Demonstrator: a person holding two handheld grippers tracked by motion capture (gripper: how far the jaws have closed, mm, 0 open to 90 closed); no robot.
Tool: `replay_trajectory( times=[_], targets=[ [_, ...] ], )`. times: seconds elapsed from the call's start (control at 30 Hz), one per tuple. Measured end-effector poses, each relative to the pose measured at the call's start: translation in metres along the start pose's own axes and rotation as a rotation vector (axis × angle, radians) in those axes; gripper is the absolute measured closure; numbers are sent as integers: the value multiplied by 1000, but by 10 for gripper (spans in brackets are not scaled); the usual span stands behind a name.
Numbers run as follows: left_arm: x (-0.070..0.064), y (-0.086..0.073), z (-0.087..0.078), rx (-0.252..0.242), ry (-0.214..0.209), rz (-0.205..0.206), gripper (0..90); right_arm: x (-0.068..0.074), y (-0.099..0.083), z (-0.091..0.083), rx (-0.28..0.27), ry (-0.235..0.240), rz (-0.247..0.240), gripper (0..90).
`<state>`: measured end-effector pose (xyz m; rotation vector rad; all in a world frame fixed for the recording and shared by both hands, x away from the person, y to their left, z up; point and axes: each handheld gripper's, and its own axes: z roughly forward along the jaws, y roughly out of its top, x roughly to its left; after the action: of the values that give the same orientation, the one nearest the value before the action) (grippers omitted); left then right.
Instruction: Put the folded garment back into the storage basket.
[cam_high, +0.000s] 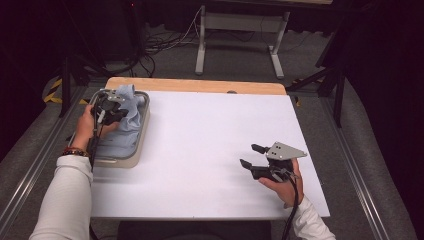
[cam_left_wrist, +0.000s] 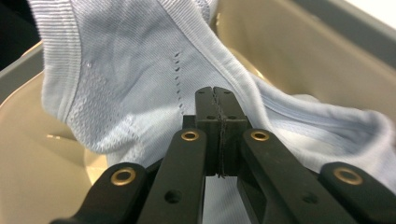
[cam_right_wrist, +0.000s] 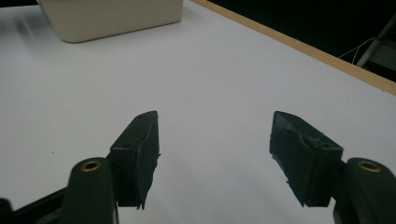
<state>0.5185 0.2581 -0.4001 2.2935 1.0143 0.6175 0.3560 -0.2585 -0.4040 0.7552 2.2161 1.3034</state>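
A light blue knitted garment (cam_high: 129, 107) lies in a beige bin (cam_high: 142, 131) at the table's far left, with one part pulled up above the rim. My left gripper (cam_high: 112, 107) is over the bin. In the left gripper view its jaws are pressed together at the tips (cam_left_wrist: 215, 93) on a fold of the garment (cam_left_wrist: 130, 70), and the bin wall (cam_left_wrist: 289, 51) rises behind. My right gripper (cam_high: 250, 156) rests low over the white table near the front right. It stands open (cam_right_wrist: 215, 140) with nothing between its fingers, pointing toward the bin (cam_right_wrist: 112, 16).
The white tabletop (cam_high: 210, 140) stretches bare between the bin and my right gripper, with a wooden edge (cam_high: 200, 85) at the back. Beyond the table are a metal frame's legs (cam_high: 201, 50) and cables on the grey floor.
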Motion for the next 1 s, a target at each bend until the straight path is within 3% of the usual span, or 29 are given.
replay_trajectory(
  times=[0.03,0.1,0.13,0.23,0.33,0.57,0.77,1.0],
  targets=[
    [-1,-1,-2,2,-1,5,896,0,0,0,-1,2,0,340],
    [-4,-4,-5,7,-52,16,897,0,1,-1,-5,4,-2,340],
    [-6,-5,-3,44,-59,40,897,0,1,-2,-7,13,-1,340],
    [-13,-9,4,97,-53,79,897,1,2,-2,-6,28,-10,335],
    [-14,-10,10,104,-57,69,897,3,3,-1,-8,30,-9,333],
    [-15,-8,21,172,-66,90,897,4,2,2,2,33,-12,332],
    [-15,-8,21,169,-66,85,896,5,1,3,9,39,-17,329],
    [-14,-7,11,100,-46,72,893,5,2,2,0,32,-13,330]
  ],
)
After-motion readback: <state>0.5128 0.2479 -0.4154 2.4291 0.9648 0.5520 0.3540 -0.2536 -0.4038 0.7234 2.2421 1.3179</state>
